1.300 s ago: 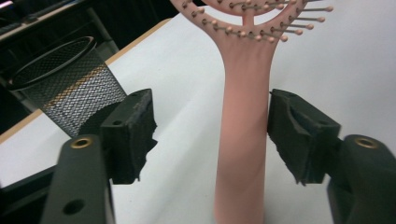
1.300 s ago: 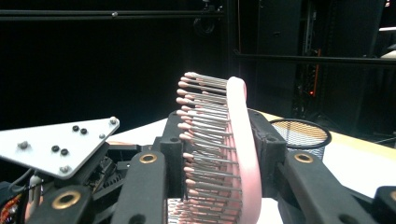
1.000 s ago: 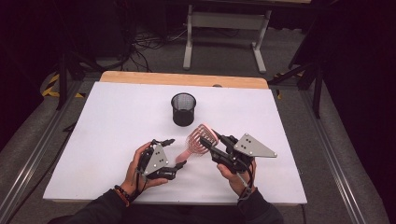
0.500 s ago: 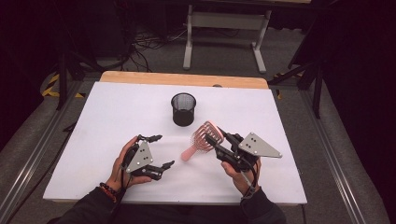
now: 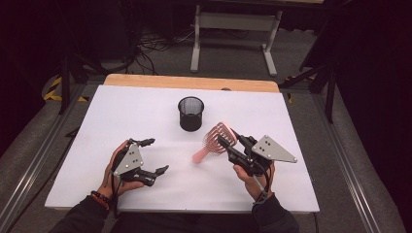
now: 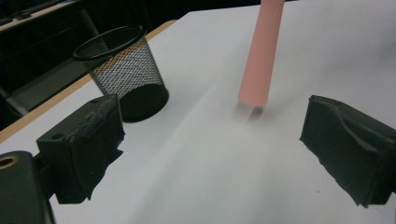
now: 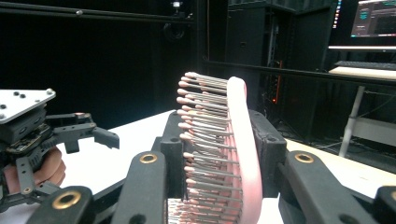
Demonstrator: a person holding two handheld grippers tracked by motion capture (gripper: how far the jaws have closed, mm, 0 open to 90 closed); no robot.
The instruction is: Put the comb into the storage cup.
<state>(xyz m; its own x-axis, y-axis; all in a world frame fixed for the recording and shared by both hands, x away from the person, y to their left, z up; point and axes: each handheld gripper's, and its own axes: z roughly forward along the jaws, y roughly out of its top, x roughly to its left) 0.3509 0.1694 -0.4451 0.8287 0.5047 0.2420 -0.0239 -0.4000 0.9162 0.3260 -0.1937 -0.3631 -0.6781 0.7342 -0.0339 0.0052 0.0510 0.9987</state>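
Right gripper [image 5: 228,141]: clenched on head of the pink plastic vented hairbrush [image 5: 214,141]; your jaws pinch it across bristle face & back (see right gripper view [image 7: 219,158]), so brush can't twist.
Brush pose: held tilted, head up near gripper, handle end angled down-left twd bench; handle tip looks just above or barely at the surface, can't tell which. In left gripper view the pink handle [image 6: 259,51] hangs down w/ blurred shadow under it.
Left gripper [image 5: 154,156]: released, jaws wide, nothing betw. them; you hold it low over the white bench [image 5: 121,111], near handle end but apart from it.
Black wire-mesh pen cup [image 5: 190,113]: upright, mid-bench, just beyond & left of brush head; open top, appears empty.
Why so held: judging by layout, grip on head leaves handle free to go down into cup first; that's a guess.
Next move needs: lift, swing handle over cup rim, keep brush near vertical.
Risk: light cup may tip if handle clips rim.
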